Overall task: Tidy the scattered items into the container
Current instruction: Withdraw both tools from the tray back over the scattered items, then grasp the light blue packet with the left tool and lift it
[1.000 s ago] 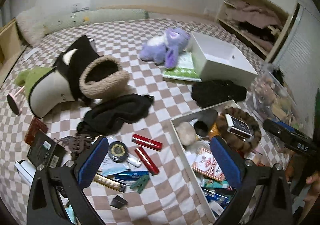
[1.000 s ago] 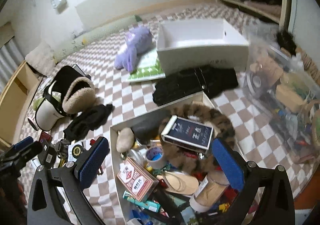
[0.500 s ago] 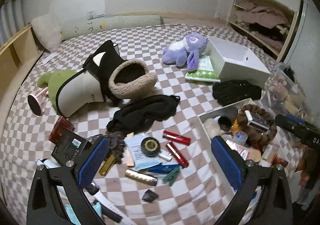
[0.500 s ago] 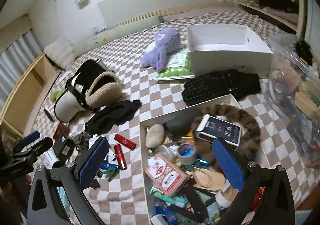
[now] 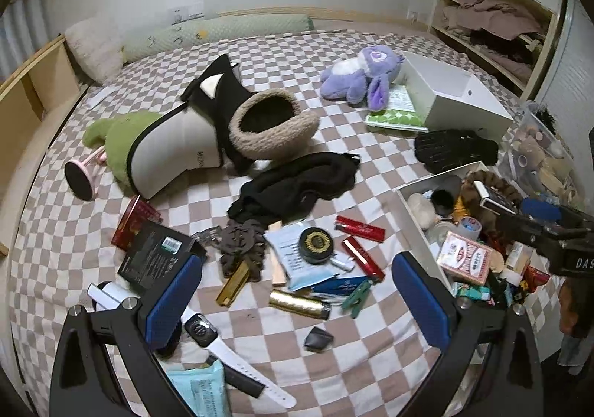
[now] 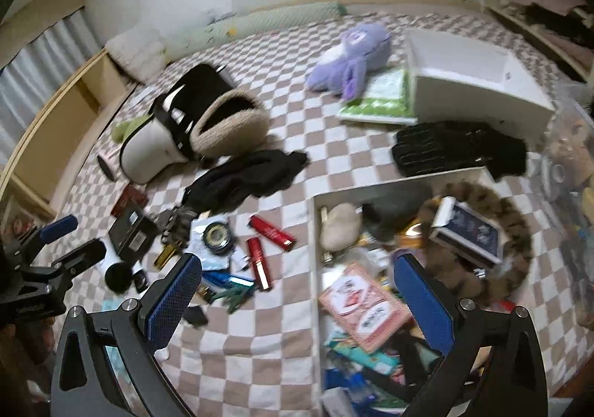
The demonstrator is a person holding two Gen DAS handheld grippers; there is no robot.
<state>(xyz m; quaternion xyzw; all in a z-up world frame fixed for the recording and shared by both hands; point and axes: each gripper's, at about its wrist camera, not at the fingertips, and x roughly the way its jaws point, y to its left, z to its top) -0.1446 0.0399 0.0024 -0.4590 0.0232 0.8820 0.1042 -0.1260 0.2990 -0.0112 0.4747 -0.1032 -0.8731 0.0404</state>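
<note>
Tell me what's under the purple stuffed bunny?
A green-and-white patterned packet lies partly under the purple plush toy, beside the white box. How far the packet reaches beneath the toy is hidden.

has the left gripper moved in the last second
Yes. The left gripper has pulled back and swung left: the white container sat between its fingers before, now it lies right of them.

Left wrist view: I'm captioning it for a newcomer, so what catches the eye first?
The purple plush toy stands out at the far side of the checkered bedspread, beside an empty white box. Nearer, small clutter with two red tubes lies left of the crammed container.
</note>
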